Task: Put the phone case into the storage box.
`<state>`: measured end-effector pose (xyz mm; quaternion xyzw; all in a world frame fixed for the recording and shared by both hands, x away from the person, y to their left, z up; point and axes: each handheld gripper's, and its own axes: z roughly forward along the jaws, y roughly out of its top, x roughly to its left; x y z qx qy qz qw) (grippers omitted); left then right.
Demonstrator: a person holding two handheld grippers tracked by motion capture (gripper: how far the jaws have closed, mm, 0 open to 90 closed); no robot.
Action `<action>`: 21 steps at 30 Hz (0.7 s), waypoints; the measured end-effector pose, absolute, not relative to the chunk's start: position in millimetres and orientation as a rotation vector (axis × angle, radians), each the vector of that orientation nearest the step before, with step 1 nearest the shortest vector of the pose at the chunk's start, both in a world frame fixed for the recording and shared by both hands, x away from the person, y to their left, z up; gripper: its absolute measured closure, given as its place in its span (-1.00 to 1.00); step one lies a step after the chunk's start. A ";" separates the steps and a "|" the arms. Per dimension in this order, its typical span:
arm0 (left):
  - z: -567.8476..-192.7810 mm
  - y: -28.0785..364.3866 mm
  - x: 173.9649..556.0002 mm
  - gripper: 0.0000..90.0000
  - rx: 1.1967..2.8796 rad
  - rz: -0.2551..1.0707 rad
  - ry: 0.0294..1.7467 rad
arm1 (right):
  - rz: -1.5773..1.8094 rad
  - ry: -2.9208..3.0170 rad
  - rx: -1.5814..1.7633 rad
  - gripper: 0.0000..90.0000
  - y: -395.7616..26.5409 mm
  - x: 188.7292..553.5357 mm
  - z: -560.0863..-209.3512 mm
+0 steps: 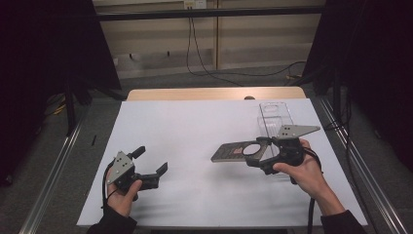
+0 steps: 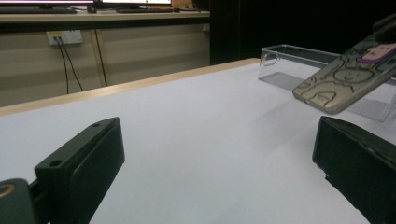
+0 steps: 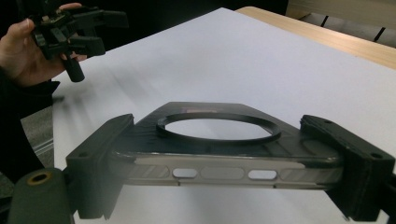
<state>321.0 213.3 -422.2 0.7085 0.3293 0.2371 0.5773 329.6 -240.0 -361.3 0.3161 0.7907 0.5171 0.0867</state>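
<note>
phone case (image 1: 236, 152) held level right of frame centre, long axis pointing left, gripped by right gripper (image 1: 265, 155) across its width. left gripper (image 1: 152, 163) at lower left, jaws wide apart, holding nothing. clear case (image 1: 275, 114) lies behind.

Wooden table (image 1: 195, 93), white sheet (image 1: 195, 146) over it (clear case (image 1: 273, 119) on sheet).

Patterned phone case (image 1: 237, 152) right of centre in the high view, clear phone case (image 1: 275, 118) behind it toward upper right, left gripper (image 1: 150, 167) lower left, white sheet (image 1: 195, 126) beneath all
</note>
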 end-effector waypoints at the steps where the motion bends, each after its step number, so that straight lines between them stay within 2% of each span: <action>1: -423.2 216.5 320.2 -0.95 1.660 0.553 0.775 | 1.541 2.350 0.942 -0.74 -241.1 330.2 -360.8; 9: -426.9 240.0 314.5 -0.96 1.647 0.580 0.829 | 1.518 2.320 0.994 -0.74 -250.1 338.4 -357.9; 21: -430.5 241.4 305.6 -0.96 1.654 0.581 0.809 | 1.517 2.235 1.012 -0.74 -263.9 348.3 -333.2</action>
